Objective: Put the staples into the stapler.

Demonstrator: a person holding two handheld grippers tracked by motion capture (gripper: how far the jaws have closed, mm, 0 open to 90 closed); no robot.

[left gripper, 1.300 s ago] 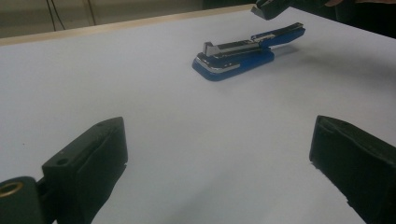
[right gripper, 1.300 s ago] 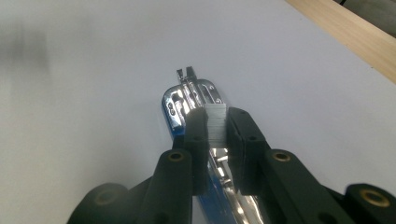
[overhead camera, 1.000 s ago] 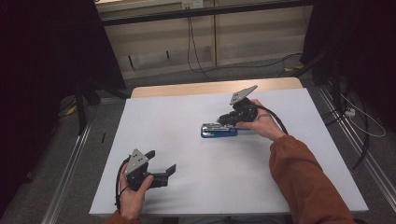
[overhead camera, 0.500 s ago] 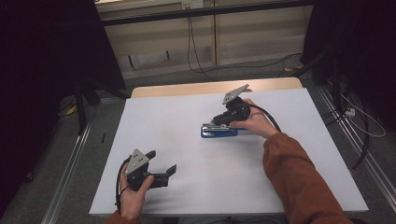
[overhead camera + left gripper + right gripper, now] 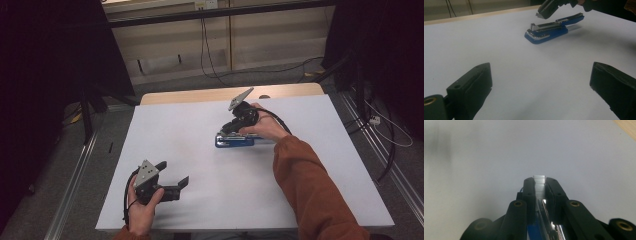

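On the white worktop (image 5: 200, 130) a blue stapler (image 5: 234, 141) lies opened out toward the far right of the middle, its chrome magazine channel facing up. The right hand-held gripper (image 5: 539, 181) hangs just above the stapler with its jaws nearly together, pinching a short silvery strip of staples (image 5: 539, 180) whose end sticks out past the tips; seen from the left gripper view, that strip (image 5: 538, 15) sits just over the near end of the stapler (image 5: 549, 30). The left hand-held gripper (image 5: 172, 177) rests near the front left of the worktop, well apart from the stapler, jaws spread wide with nothing between them.
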